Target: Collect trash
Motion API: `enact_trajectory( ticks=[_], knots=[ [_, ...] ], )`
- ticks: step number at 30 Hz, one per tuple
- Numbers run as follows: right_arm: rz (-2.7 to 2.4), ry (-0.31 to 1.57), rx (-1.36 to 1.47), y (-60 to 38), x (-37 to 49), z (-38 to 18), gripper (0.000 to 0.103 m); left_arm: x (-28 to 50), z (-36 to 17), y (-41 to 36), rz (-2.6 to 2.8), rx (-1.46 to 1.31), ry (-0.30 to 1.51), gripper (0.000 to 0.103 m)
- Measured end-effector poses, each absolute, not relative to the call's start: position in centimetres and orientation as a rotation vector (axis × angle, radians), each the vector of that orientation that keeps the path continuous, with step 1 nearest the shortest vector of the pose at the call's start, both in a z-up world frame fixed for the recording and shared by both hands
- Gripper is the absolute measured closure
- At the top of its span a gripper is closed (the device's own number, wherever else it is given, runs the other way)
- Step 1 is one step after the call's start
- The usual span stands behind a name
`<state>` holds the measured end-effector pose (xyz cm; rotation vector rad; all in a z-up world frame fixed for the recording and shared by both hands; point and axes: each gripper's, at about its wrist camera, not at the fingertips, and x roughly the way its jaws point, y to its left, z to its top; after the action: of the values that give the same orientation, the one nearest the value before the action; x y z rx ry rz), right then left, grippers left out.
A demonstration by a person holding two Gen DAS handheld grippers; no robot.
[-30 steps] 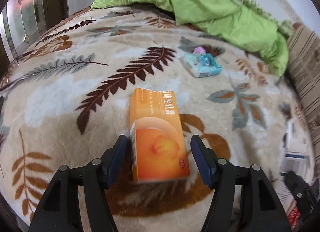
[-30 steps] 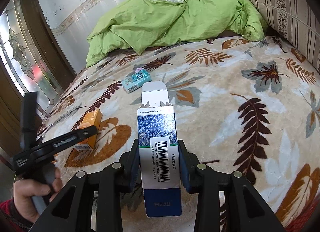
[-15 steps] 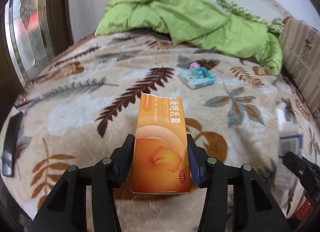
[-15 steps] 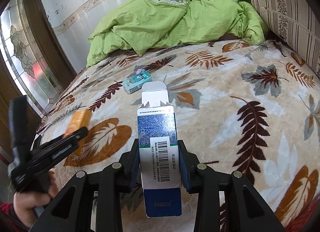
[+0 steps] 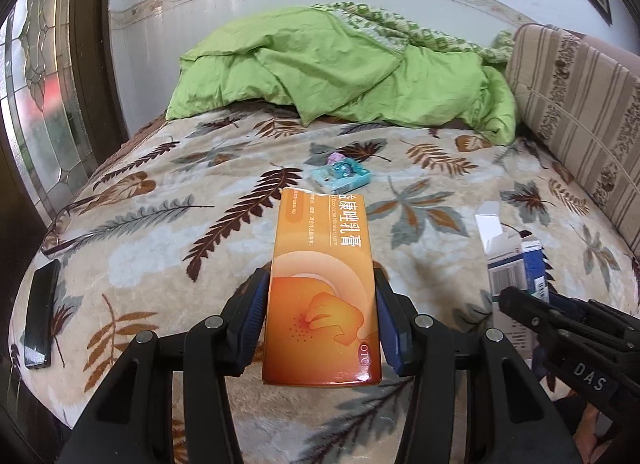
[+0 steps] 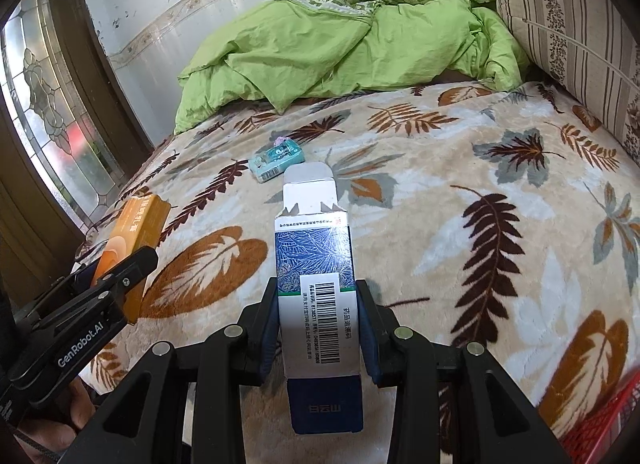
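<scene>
Now both hands are loaded. The left gripper (image 5: 320,320) has its blue pads pressed on the long sides of the orange carton (image 5: 322,292), held clear of the leaf-patterned blanket (image 5: 160,224) with its far end pointing up the bed. The right gripper (image 6: 318,328) is clamped narrow on the blue-and-white carton (image 6: 318,304), barcode face up, end flap standing open at the far end.

Left on the bed — one small teal packet (image 5: 341,177) with a bit of pink at its top edge, lying flat mid-blanket, well apart from both grippers and short of the rumpled green quilt (image 5: 340,72).

A dark flat item (image 5: 40,314), maybe a phone, lies at the blanket's left edge; probably not trash, cannot tell for sure.

Something red and mesh-like (image 6: 600,424) shows at the lower right of the right view — possibly the bin, too little visible to say.

Judgement: two of three visible pieces picked up, none deposited yet. Remaining: drop both cartons, then fetch the teal packet.
</scene>
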<state>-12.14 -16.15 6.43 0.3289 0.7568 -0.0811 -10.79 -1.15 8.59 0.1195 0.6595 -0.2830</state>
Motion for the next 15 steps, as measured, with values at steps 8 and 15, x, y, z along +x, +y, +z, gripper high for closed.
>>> enact_trajectory(
  ticks=[8, 15],
  knots=[
    [-0.084, 0.755, 0.361, -16.4, -13.5, 6.8, 0.066, -12.2, 9.4, -1.9, -0.306, 0.136, 0.641, 0.054],
    [-0.092, 0.75, 0.382, -16.8, -14.5, 7.3, 0.066, -13.0, 9.9, -2.4, -0.32, 0.143, 0.629, 0.054]
  ],
)
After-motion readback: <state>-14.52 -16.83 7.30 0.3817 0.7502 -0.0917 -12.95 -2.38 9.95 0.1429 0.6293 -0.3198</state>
